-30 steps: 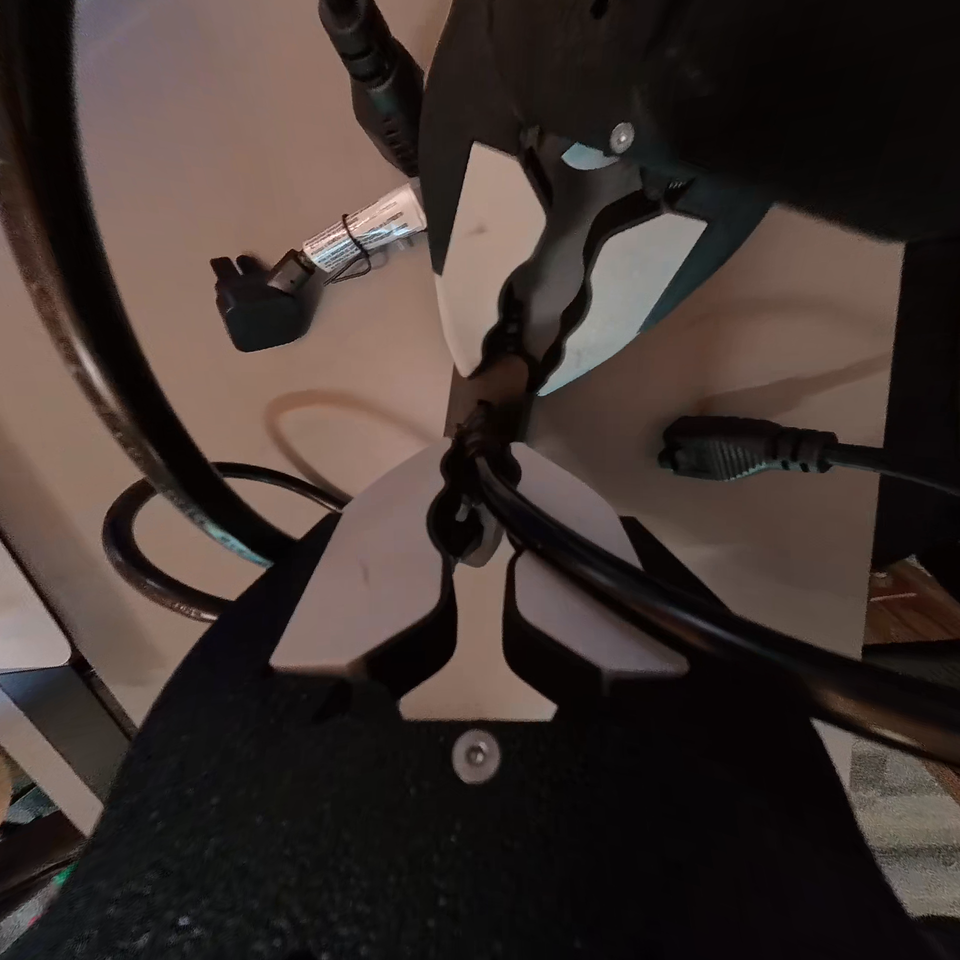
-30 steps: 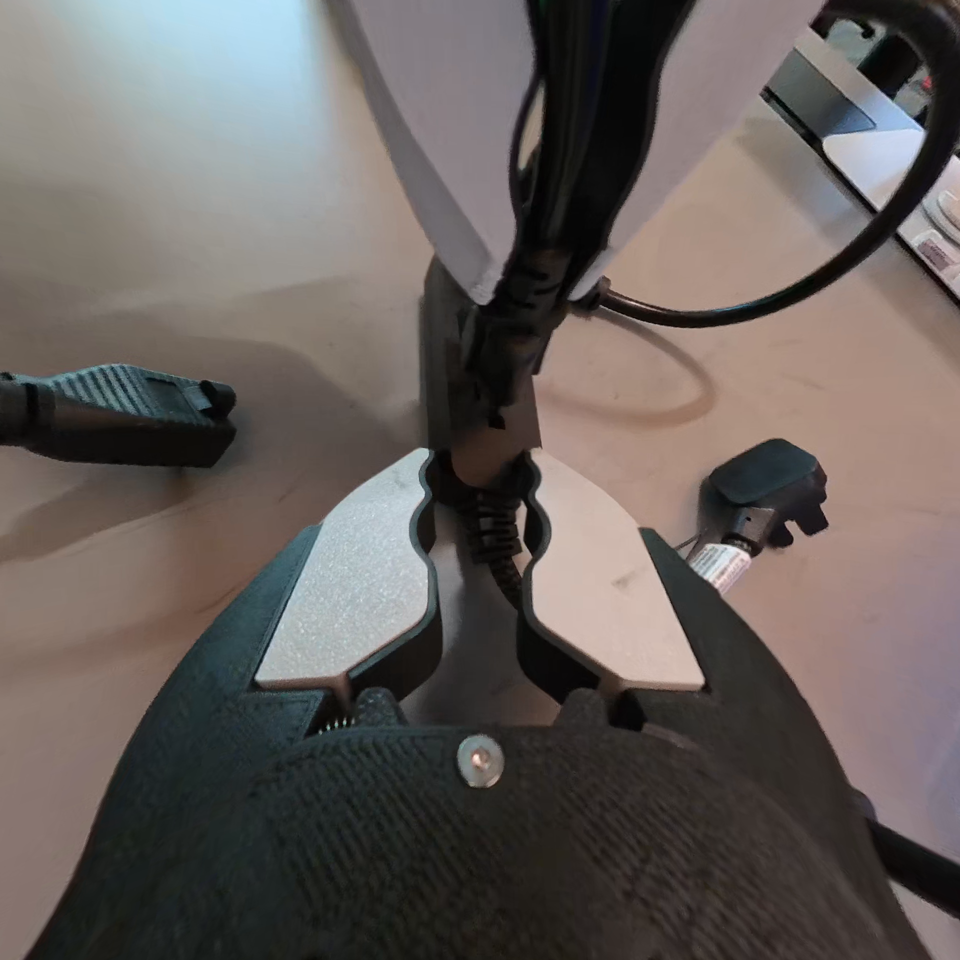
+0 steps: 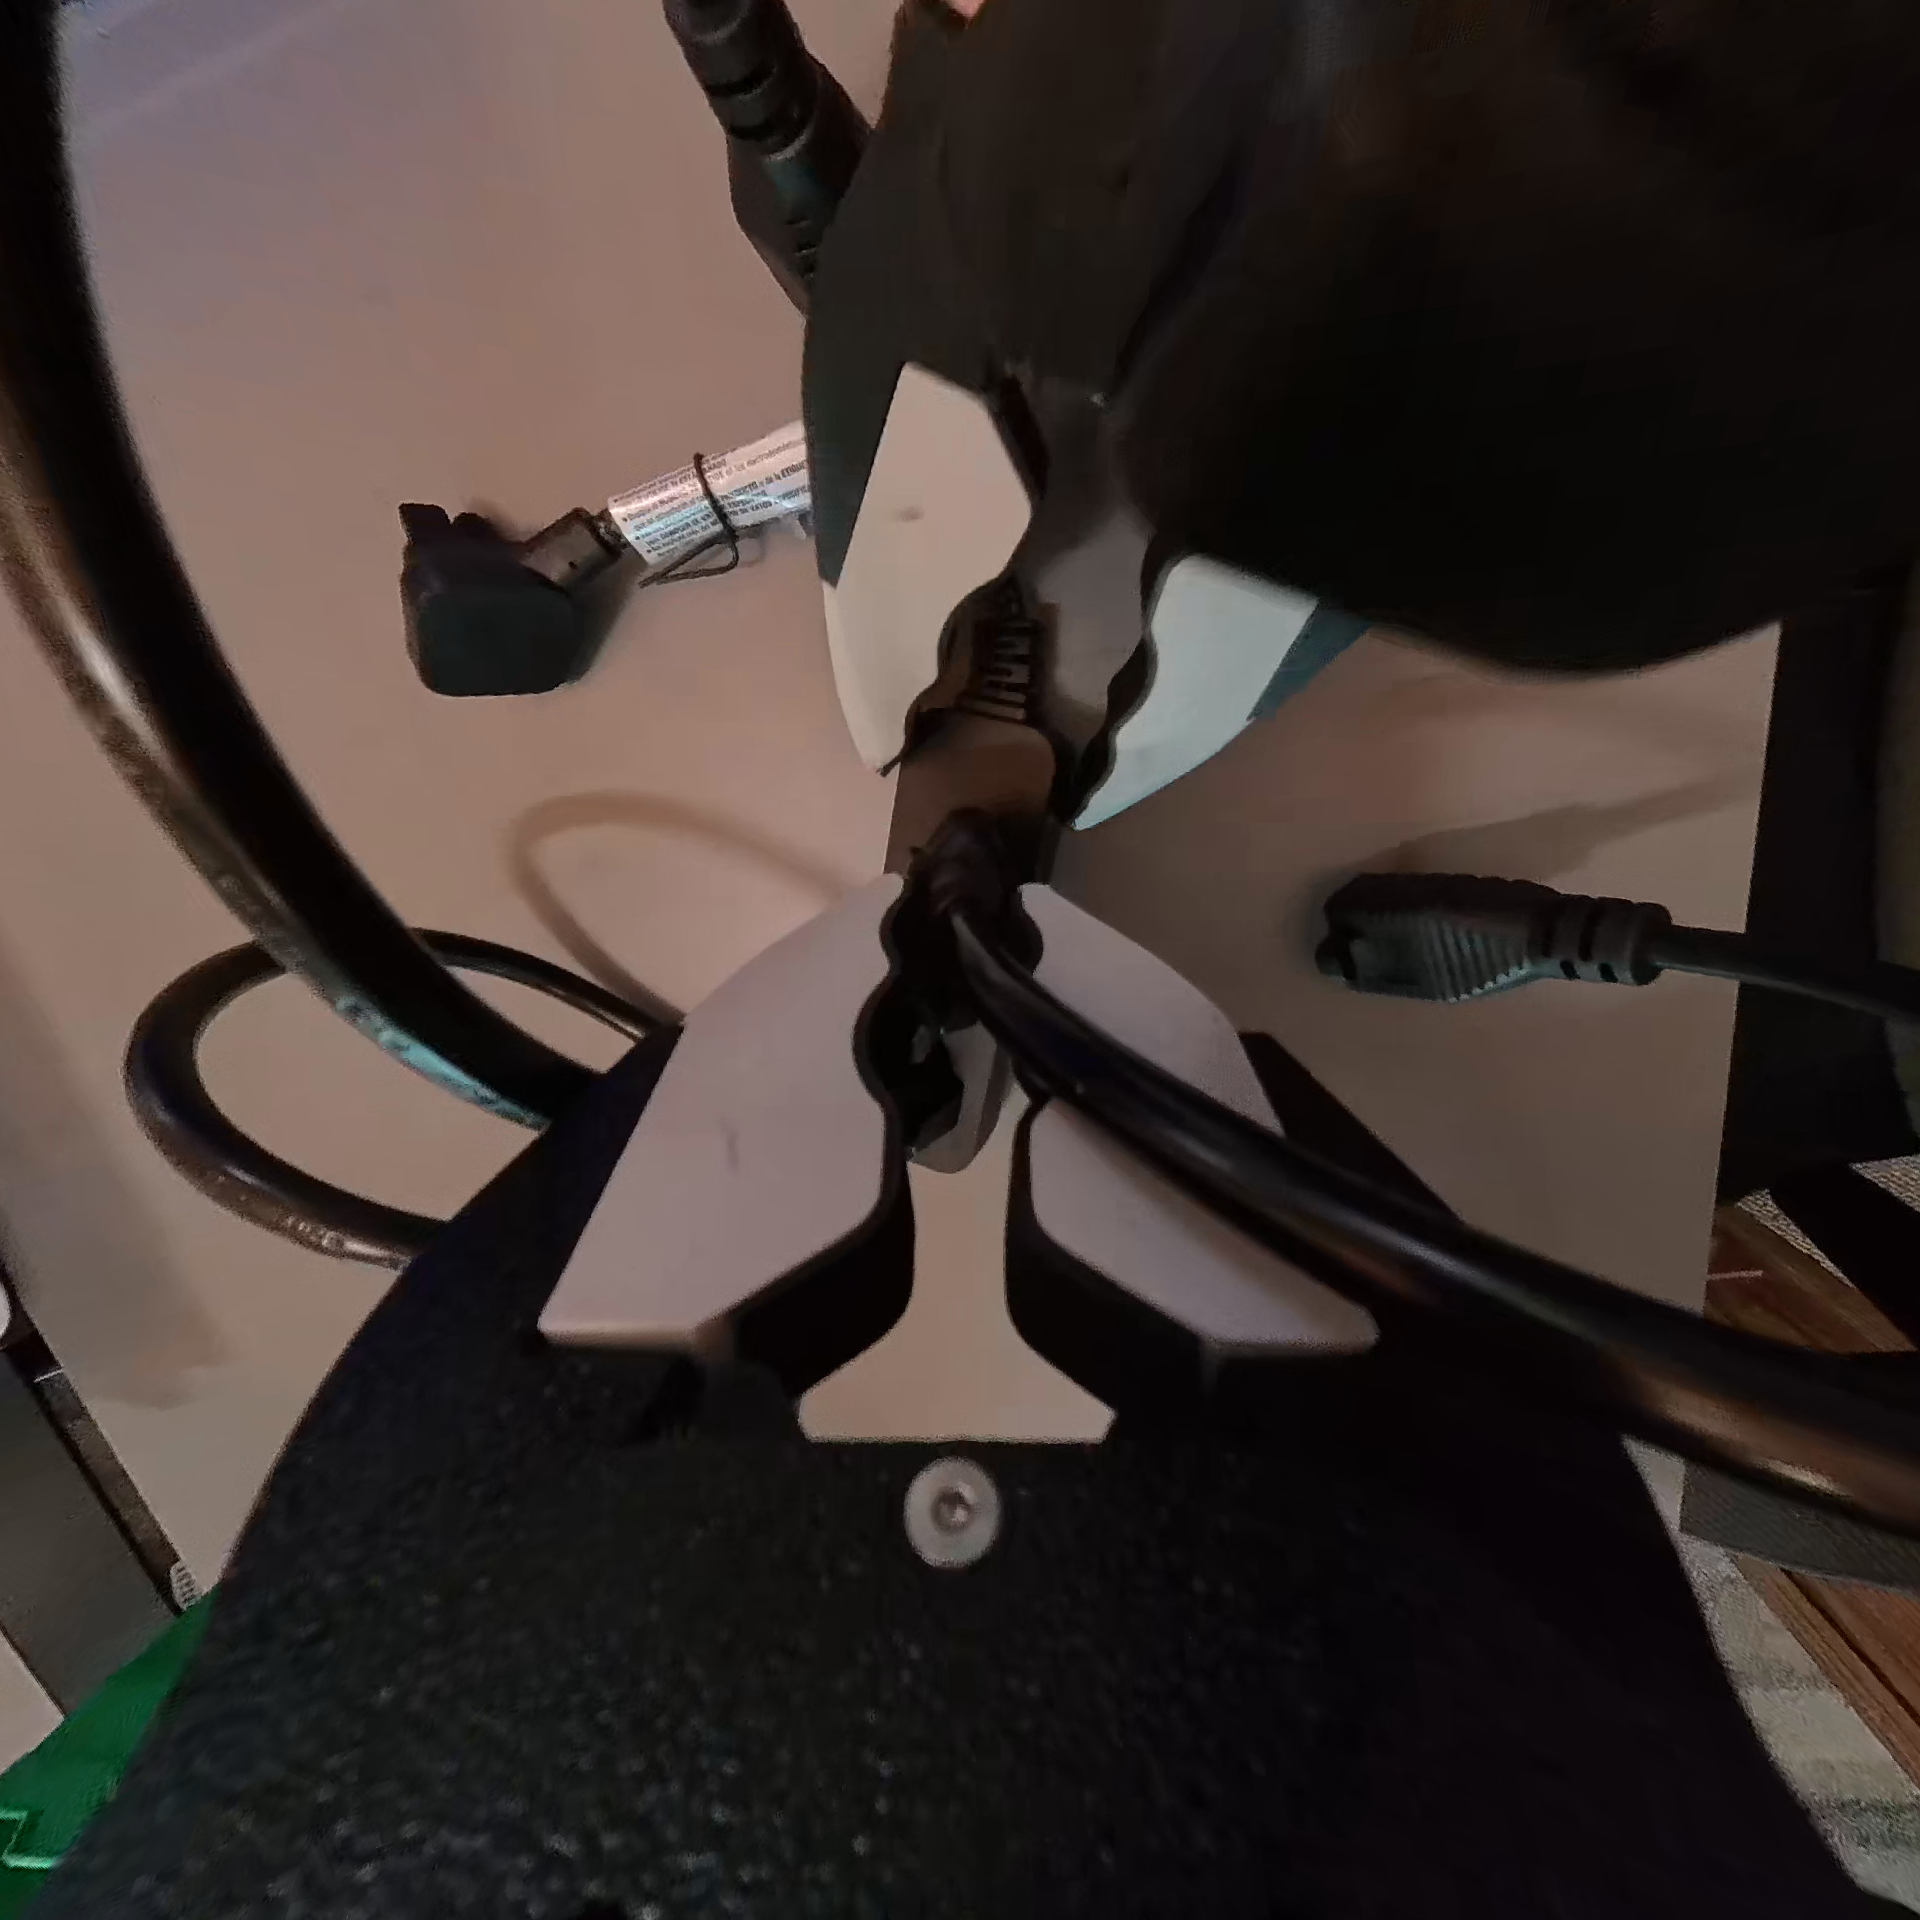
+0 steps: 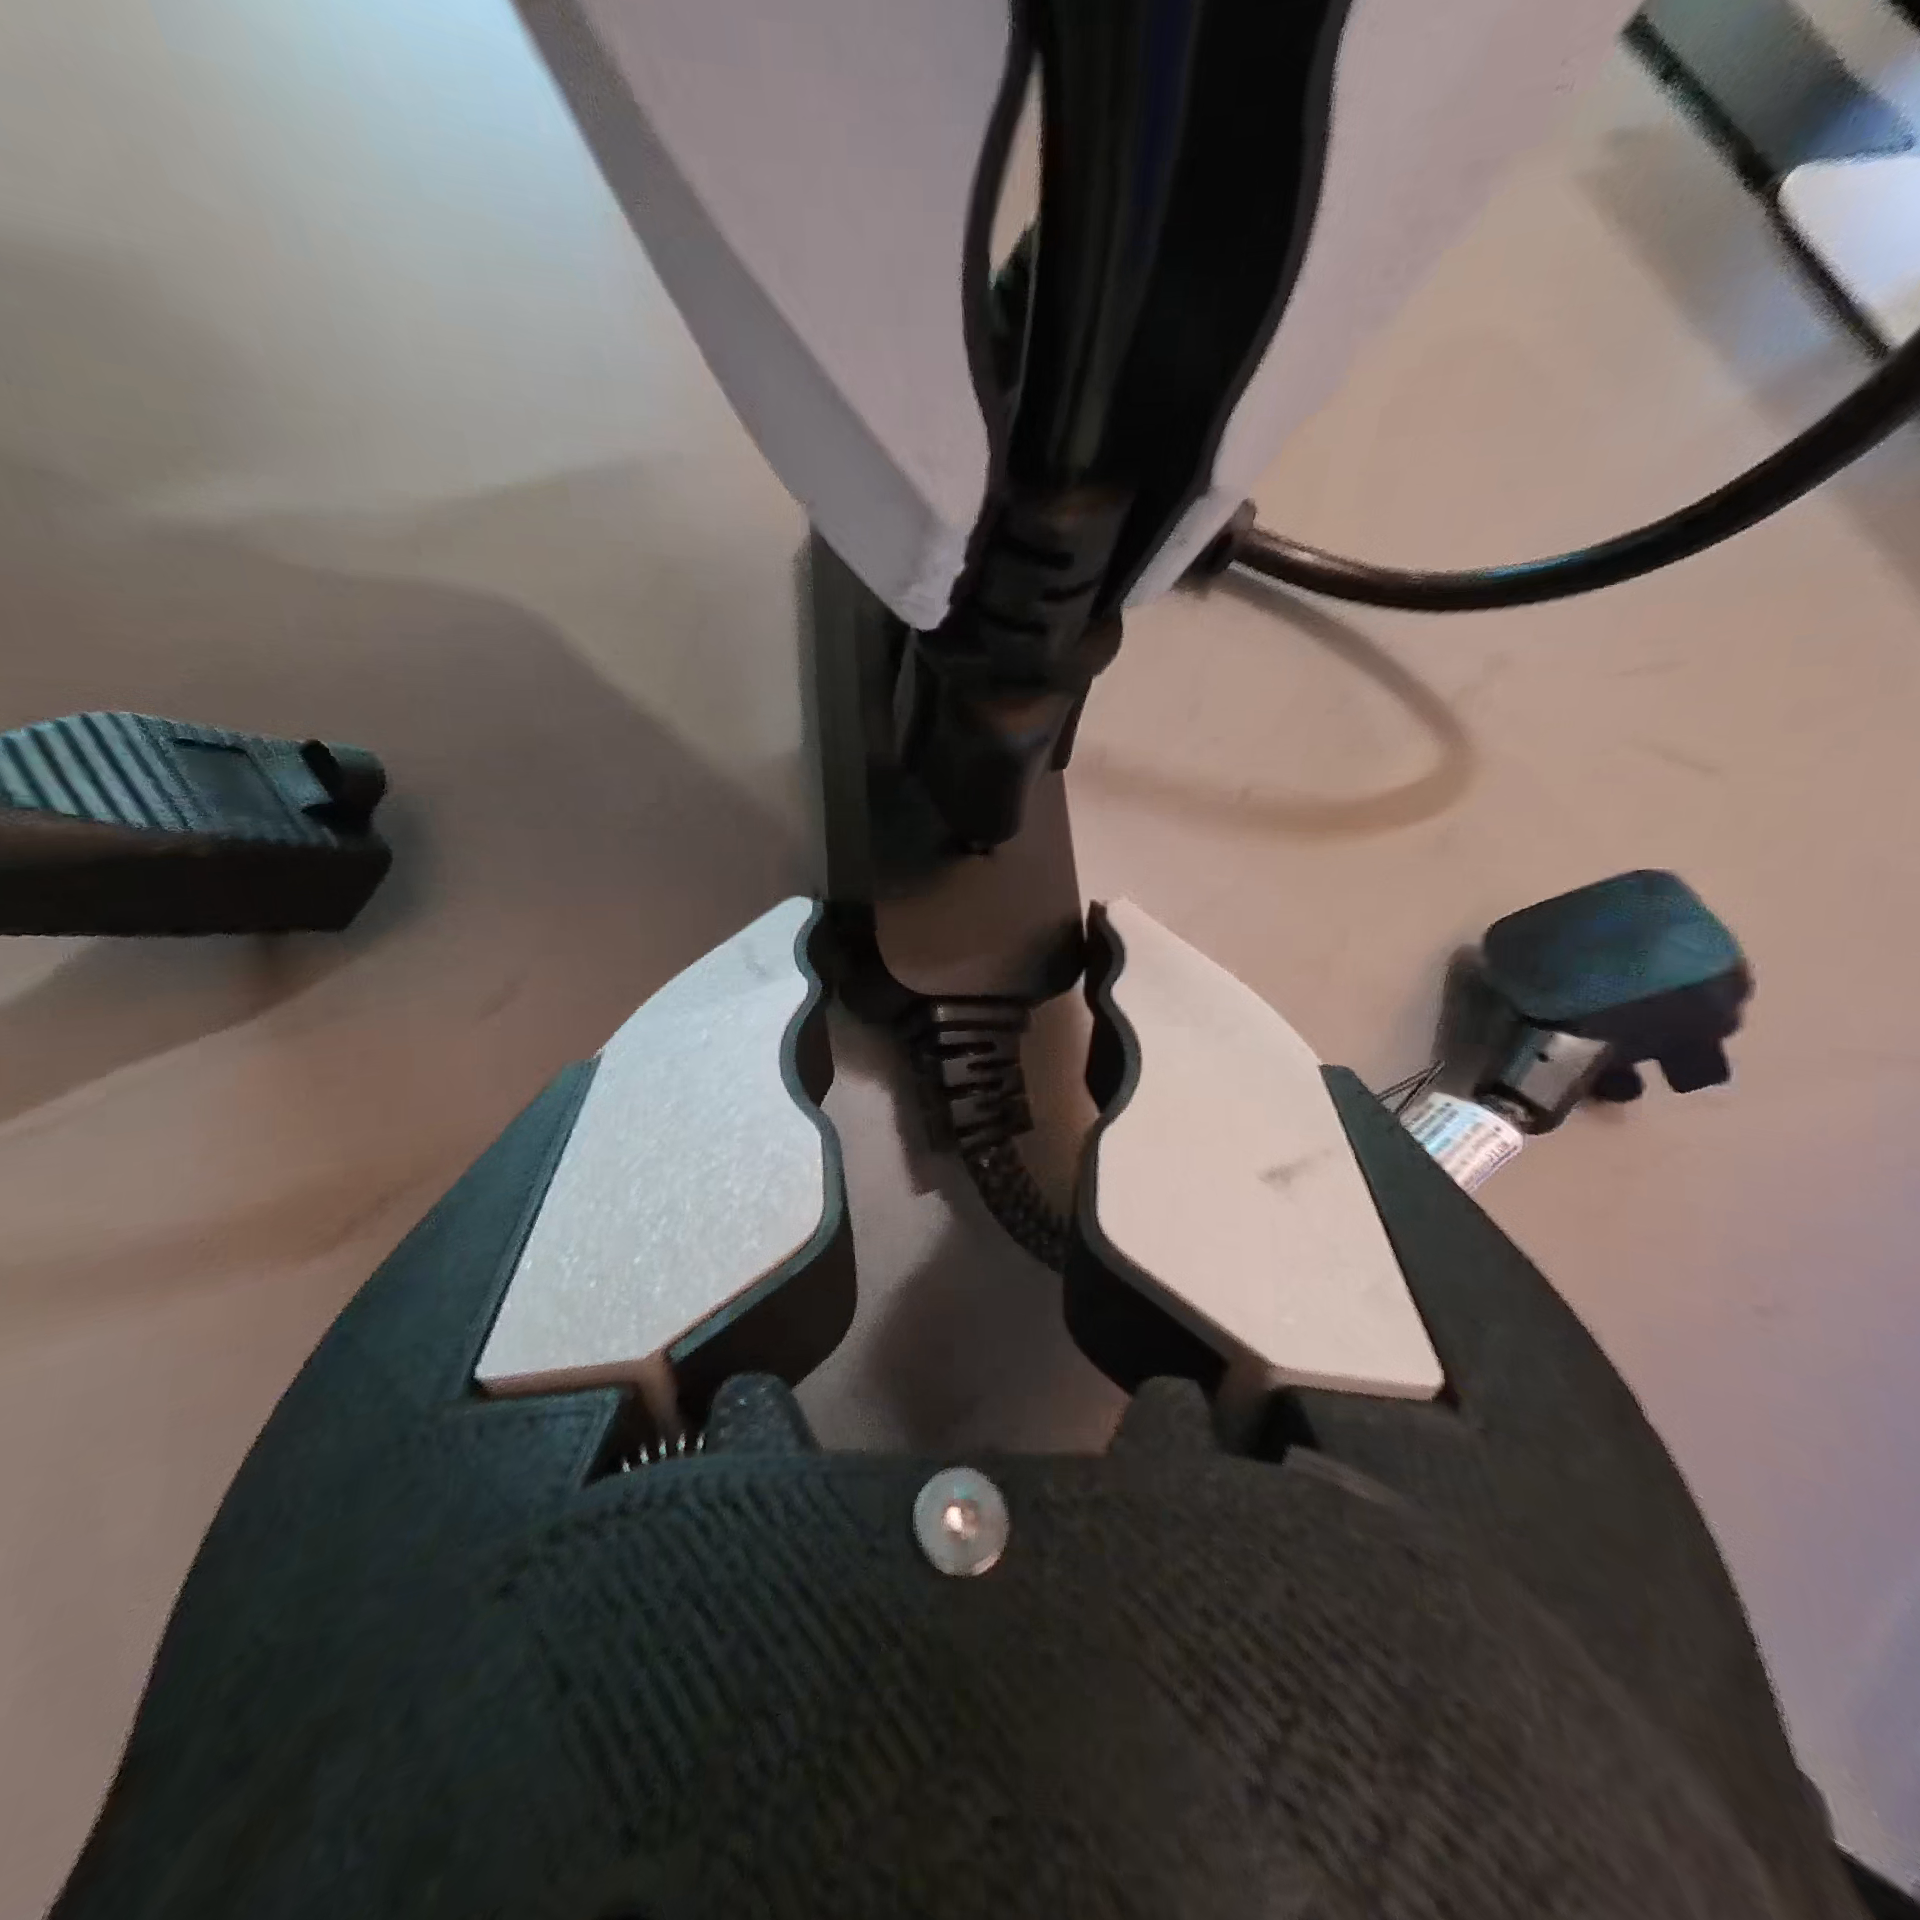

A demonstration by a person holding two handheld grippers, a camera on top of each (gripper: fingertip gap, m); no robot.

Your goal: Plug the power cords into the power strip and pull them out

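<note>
Since a second ago, right hand-held gripper [image 4: 956, 997] has spread: jaws now apart around the power block [image 4: 971, 914], cord boot slack between them. Left hand-held gripper [image 3: 961, 997] stays clamped on the cord plug [image 3: 961, 862], above the worktop [image 3: 416, 312]. Looks like the unplug step; next needs right regripping, then a straight pull.
</note>
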